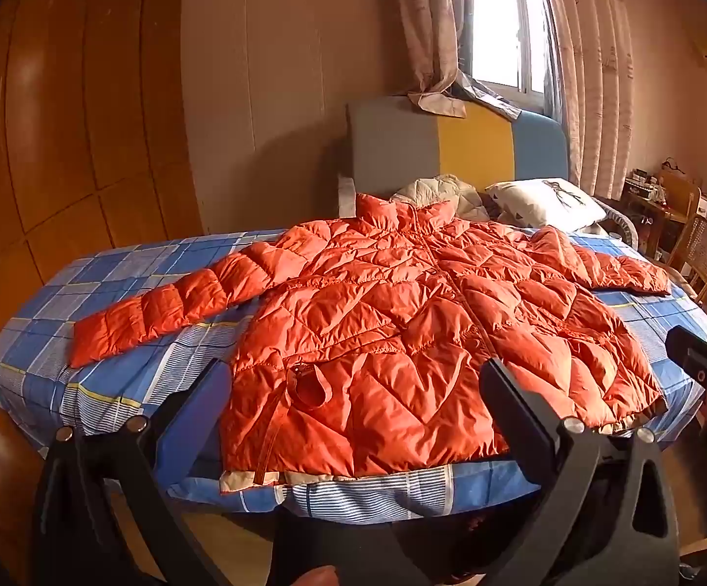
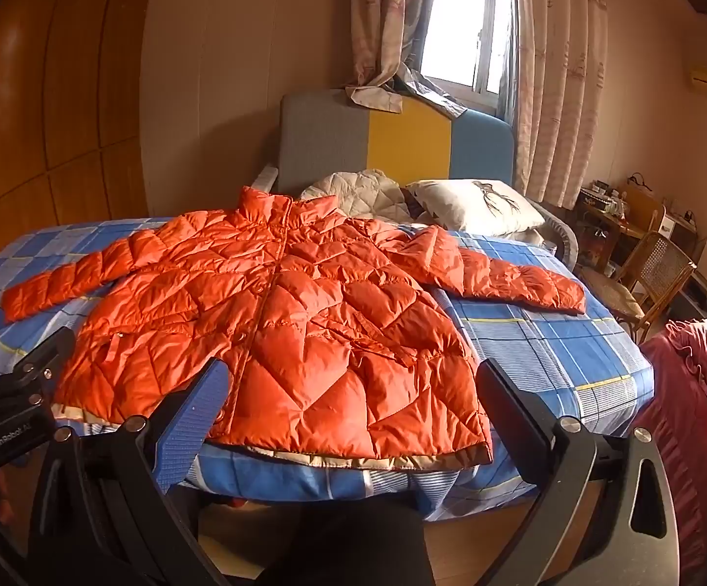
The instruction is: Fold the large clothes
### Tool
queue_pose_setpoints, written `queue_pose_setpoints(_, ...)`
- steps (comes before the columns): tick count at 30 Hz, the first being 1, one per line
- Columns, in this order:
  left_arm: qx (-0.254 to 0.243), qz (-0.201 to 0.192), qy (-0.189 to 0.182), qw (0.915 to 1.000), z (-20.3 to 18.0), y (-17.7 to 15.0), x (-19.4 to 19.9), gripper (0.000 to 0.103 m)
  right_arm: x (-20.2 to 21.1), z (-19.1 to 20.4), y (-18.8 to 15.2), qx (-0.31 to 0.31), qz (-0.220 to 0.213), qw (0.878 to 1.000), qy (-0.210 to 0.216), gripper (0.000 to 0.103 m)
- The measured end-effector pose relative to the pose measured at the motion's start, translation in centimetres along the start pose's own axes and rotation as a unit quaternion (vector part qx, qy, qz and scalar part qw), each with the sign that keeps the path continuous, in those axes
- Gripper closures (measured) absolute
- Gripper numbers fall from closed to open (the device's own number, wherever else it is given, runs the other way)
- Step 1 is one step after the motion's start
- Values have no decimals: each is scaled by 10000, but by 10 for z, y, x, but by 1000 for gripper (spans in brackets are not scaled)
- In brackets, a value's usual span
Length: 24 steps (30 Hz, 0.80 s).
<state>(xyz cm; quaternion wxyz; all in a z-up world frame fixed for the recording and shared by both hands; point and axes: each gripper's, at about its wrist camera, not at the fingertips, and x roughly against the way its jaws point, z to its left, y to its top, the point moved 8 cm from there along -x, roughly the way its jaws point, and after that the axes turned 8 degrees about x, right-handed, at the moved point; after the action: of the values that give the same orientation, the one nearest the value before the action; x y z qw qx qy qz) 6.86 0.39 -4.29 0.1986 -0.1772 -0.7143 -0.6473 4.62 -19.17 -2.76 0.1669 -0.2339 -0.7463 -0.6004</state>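
Left wrist view: we see the orange quilted jacket spread flat, front side up, on the bed with its blue checked sheet. Our left gripper stands wide, with nothing between its fingers, and it hovers just short of the jacket's hem, which lies along the near edge of the bed. One sleeve stretches out across the sheet on each side of the jacket; both sleeves rest wholly on the bed, and bare sheet shows beside each. The collar points toward the headboard, with a white pillow between them. Right wrist view: our right gripper is likewise wide and holds nothing, level with the hem of the same jacket. At the left border of this view we see the left gripper beside the jacket's hem corner. A red ruffled cloth lies off the bed's far side.
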Motion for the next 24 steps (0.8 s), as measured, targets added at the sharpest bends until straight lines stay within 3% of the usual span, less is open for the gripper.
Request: queue_pose_setpoints(24, 59, 44, 25, 10000, 1, -1, 0, 2, -2, -3, -3, 6, 26, 10000, -5, 3)
